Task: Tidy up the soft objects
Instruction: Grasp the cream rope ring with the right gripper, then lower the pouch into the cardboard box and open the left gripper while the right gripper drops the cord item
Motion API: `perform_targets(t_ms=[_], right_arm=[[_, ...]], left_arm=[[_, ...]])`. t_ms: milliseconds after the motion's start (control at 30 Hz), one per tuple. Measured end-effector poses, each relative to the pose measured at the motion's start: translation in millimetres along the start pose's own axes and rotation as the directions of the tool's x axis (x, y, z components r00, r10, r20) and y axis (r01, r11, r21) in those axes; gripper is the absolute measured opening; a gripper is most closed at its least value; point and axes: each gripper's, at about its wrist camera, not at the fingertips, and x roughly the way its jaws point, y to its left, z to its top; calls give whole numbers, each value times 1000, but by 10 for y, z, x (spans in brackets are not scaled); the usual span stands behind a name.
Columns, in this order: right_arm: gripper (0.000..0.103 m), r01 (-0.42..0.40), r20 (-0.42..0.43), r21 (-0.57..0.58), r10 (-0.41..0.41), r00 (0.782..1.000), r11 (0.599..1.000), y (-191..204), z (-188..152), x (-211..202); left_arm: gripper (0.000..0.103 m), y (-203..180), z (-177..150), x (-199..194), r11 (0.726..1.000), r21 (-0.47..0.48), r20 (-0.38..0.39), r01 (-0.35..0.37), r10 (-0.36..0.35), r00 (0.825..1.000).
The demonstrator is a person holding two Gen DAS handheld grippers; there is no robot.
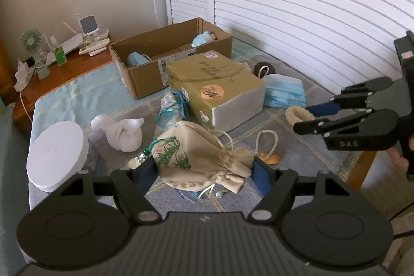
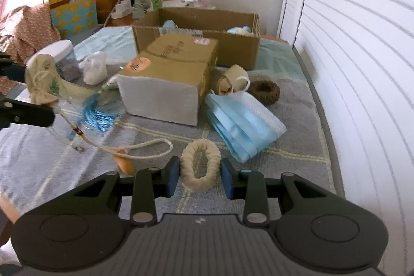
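My left gripper (image 1: 204, 173) is shut on a beige drawstring pouch (image 1: 196, 154) with green print, lifted off the bed; it also shows in the right wrist view (image 2: 42, 84), its cords and blue tassel (image 2: 99, 113) trailing down. My right gripper (image 2: 199, 176) has its pads on both sides of a cream scrunchie (image 2: 199, 167) lying on the bed, jaws partly closed around it; I cannot tell if they squeeze it. An open cardboard box (image 1: 145, 69) at the back holds blue soft items (image 1: 203, 39).
A closed gold box (image 2: 165, 74) sits mid-bed. Blue face masks (image 2: 243, 120), a brown scrunchie (image 2: 266, 92), a beige strap roll (image 2: 231, 79), a white cloth (image 1: 121, 132) and a white-lidded jar (image 1: 57, 149) lie around. Louvred doors run along the right.
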Motion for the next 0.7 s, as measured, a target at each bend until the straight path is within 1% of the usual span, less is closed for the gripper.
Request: perform_targets(t_ms=[133, 267, 367, 500, 600, 700], right_arm=[[39, -5, 26, -24, 6, 1000, 1000, 29, 67, -139], [39, -13, 42, -39, 14, 999, 999, 52, 149, -218], [39, -21, 66, -52, 24, 998, 998, 59, 222, -279], [39, -41, 99, -39, 44, 994, 998, 41, 310, -334], [39, -55, 119, -25, 57, 991, 998, 20, 344, -358], [39, -54, 139, -19, 57, 989, 998, 1, 386, -383]], left_arm=[[75, 25, 85, -31, 1000, 19, -17, 6, -6, 1000], [75, 44, 222, 11, 999, 42, -69, 14, -12, 998], [75, 71, 383, 28, 998, 52, -103, 40, -35, 994], [75, 99, 656, 21, 995, 67, -130, 70, -61, 990], [74, 151, 850, 25, 995, 52, -136, 89, -81, 987], [74, 218, 1084, 57, 997, 39, -115, 66, -62, 991]])
